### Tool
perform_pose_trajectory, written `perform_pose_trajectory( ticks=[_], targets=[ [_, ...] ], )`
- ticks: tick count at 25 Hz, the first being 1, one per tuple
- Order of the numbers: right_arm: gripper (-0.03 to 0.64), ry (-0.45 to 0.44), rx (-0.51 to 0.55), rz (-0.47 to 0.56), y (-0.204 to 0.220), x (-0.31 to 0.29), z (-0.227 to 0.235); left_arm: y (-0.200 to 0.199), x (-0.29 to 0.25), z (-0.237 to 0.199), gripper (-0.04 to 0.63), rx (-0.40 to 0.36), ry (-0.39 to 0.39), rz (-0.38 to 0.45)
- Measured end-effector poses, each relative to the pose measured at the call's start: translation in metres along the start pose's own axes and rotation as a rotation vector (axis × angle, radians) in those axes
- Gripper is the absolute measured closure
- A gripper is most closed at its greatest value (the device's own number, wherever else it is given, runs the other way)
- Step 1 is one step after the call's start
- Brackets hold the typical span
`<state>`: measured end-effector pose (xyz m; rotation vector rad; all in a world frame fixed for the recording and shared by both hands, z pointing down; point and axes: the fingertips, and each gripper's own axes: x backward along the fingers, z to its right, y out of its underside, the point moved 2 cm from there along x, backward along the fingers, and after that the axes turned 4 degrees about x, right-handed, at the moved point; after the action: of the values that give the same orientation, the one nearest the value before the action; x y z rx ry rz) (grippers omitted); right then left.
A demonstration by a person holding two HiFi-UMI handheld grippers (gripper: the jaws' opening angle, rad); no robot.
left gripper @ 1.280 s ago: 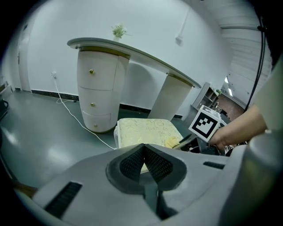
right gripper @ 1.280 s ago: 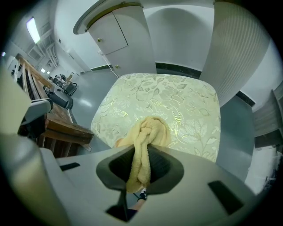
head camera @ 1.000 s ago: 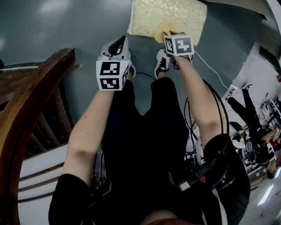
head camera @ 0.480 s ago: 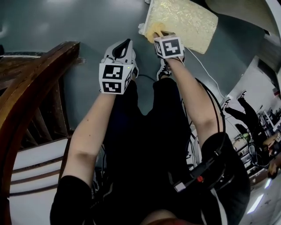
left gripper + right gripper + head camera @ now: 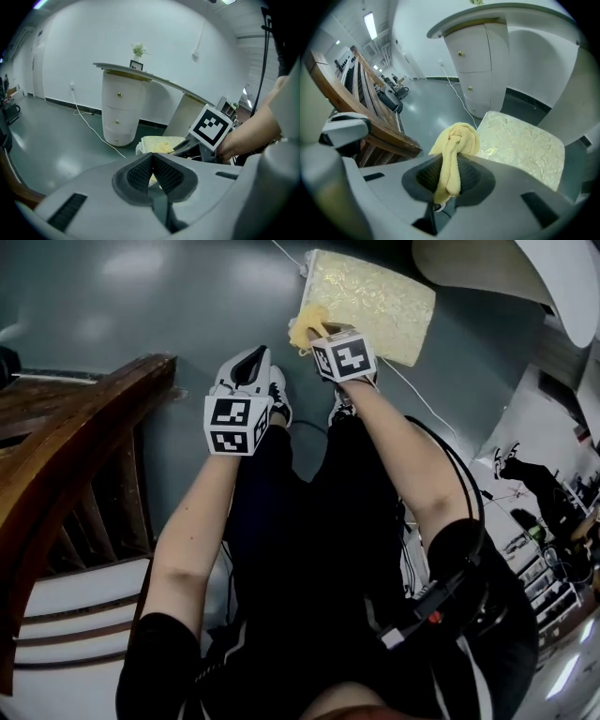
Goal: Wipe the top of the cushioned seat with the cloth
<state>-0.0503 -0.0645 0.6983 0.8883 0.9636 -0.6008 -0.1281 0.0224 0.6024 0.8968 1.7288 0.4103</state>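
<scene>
From my remote seat much was hidden. The person's arms and dark clothes filled the middle of the head view, and the marker cube covered most of the right hand-held gripper [image 5: 450, 168], so I read its jaws from its own camera. They were pinched on the cloth [image 5: 457, 138], with a strip of it running down between the ribbed dark pads and the rest bunched into a knotted lump past the tips. That lump sat at the near left corner of the seat [image 5: 520, 140], but I could not tell whether it touched the top. The seat's underside and legs were out of sight. The left hand-held gripper [image 5: 152, 164] hung apart from the seat, above the floor [image 5: 141, 315], with its jaws pressed together on nothing. The cloth was soft yellow terry. The seat was a thick, roughly square pad with rounded corners, covered in pale cream fabric with a raised floral weave. A dark wooden frame [image 5: 66, 465] of curved rails and slats was cut off at the left edge. Beyond the seat stood a round white cabinet [image 5: 119, 112] under a thin curved counter [image 5: 159, 82], and a pale cable [image 5: 91, 126] trailed across the glossy grey-green floor.
</scene>
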Motion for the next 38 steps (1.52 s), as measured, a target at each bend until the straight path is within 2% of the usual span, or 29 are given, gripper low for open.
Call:
perform_pose_trajectory(
  ticks=[3,6,10,15,23,29,32,35,38],
  targets=[
    [0.554,-0.016,-0.02,0.068,-0.018,0.038,-0.003,-0.027,0.013,0.016,0.594,-0.011,0.021,0.035],
    [0.554,-0.014,-0.055,0.154,-0.043,0.08,-0.009,-0.057,0.031,0.03,0.594,-0.019,0.084,0.073],
    [0.554,-0.001,-0.045,0.249,-0.06,0.138,-0.012,-0.09,0.048,0.052,0.594,-0.06,0.137,0.106],
    [0.554,0.021,-0.055,0.328,-0.057,0.207,-0.011,-0.122,0.065,0.084,0.594,-0.106,0.174,0.123],
    [0.554,0.071,-0.069,0.452,-0.058,0.314,-0.004,-0.185,0.096,0.138,0.594,-0.157,0.264,0.227],
    [0.554,0.097,-0.06,0.559,-0.057,0.399,-0.002,-0.236,0.124,0.188,0.594,-0.131,0.321,0.29],
    [0.554,0.137,-0.052,0.62,-0.056,0.441,0.001,-0.255,0.138,0.213,0.594,-0.17,0.345,0.322],
    [0.554,0.203,-0.033,0.646,-0.051,0.477,0.005,-0.269,0.149,0.23,0.594,-0.173,0.375,0.333],
    [0.554,0.219,0.0,0.684,-0.051,0.508,0.007,-0.286,0.16,0.245,0.594,-0.197,0.395,0.36]
  ],
)
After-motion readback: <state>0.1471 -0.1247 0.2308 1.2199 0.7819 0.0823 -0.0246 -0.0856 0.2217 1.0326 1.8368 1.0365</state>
